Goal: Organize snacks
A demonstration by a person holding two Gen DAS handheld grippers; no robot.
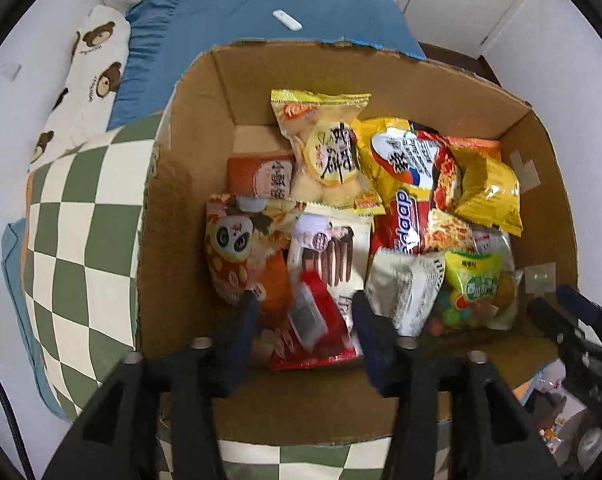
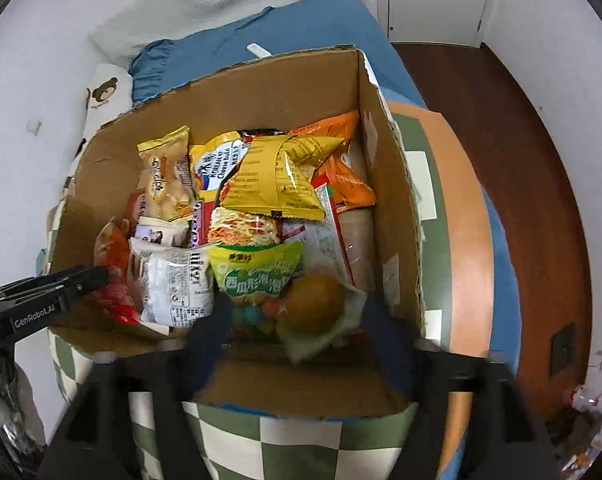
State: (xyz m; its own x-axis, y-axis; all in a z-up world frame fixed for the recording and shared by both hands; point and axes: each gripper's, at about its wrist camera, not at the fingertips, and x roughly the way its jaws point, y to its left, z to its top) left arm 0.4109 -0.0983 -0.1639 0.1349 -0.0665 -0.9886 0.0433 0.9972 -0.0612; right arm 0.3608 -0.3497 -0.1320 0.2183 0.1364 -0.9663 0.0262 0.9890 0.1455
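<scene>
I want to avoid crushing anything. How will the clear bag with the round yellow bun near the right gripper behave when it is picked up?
The bun bag would probably be light and floppy: its clear film looks thin and loose. The bun looks soft, so a firm squeeze may dent it. The glossy film may slip between the right gripper's open jaws.

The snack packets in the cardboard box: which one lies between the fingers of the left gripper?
The red packet at the near edge of the box. It alone sits between the open left gripper's fingers; the white packet lies just outside them.
</scene>
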